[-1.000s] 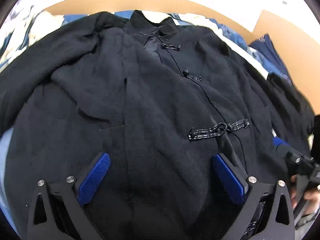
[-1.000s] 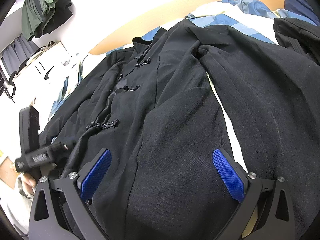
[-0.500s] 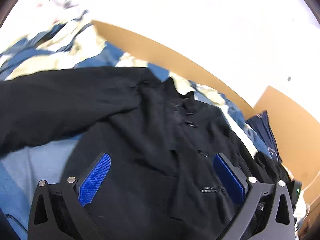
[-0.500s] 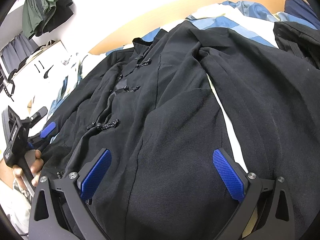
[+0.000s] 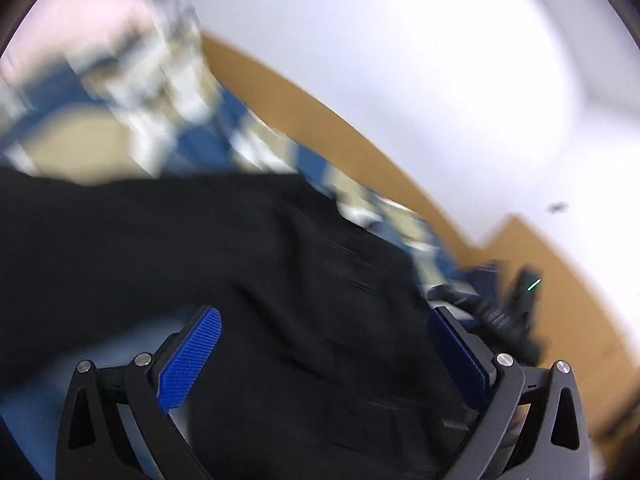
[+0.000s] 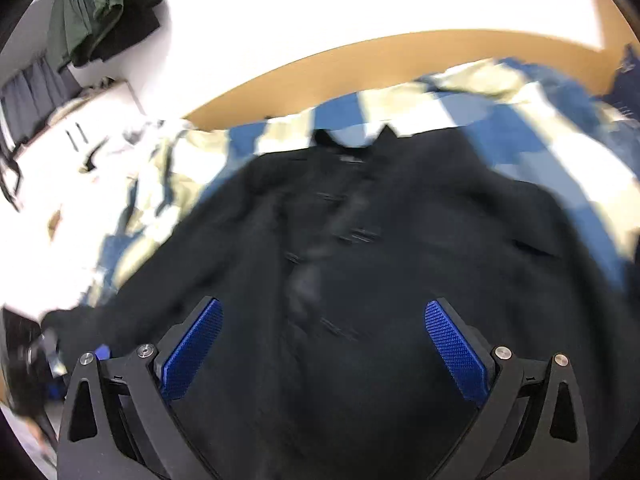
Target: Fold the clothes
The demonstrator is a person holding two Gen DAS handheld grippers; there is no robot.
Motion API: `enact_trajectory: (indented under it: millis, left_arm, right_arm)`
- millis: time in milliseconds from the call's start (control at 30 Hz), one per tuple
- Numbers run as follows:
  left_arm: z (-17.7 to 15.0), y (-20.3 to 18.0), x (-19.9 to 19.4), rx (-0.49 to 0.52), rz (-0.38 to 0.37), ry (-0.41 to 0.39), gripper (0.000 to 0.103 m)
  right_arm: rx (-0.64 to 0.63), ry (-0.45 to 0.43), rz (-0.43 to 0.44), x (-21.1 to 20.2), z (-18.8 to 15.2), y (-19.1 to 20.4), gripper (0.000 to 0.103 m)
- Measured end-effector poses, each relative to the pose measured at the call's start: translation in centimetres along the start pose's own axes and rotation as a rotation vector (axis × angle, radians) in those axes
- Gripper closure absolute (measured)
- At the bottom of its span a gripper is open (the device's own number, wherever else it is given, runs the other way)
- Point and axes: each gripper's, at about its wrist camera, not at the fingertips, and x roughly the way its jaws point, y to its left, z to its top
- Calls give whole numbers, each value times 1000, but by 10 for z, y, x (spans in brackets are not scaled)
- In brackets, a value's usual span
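A black jacket (image 6: pixel 360 280) with toggle fastenings down its front lies spread on a blue and cream checked bedsheet (image 6: pixel 520 128), collar toward the headboard. My right gripper (image 6: pixel 324 344) is open and empty above the jacket's lower front. My left gripper (image 5: pixel 324 352) is open and empty over the jacket's (image 5: pixel 240 264) left side, where a sleeve stretches left. The right gripper shows blurred at the right of the left wrist view (image 5: pixel 516 312). Both views are motion-blurred.
A wooden headboard (image 6: pixel 360 64) runs along the far edge of the bed under a white wall. Dark and green clothes (image 6: pixel 100 12) hang at the upper left. A white desk (image 6: pixel 80 128) stands left of the bed.
Both grippers have pulled back and tilted up from the jacket, so more bedsheet, headboard and wall show. Both stay open. The left gripper swung toward the jacket's left side.
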Motion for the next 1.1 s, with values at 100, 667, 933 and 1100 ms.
enact_trajectory:
  millis: [100,667,933,1100]
  left_arm:
    - [-10,31,34,-80,91,83,2]
    - [-17,31,56,-11,85,111,0]
    - [-18,34,50,-41,110,95,0]
    - [-16,33,54,-36,126,100,0]
  right_arm:
    - [-74,13,-63,55,27,17,3]
    - [-22,105,-168,238,103,-12,52]
    - [-82,27,-190,226,123,-11,98]
    - [-197,-104,-313,202,172,4,98]
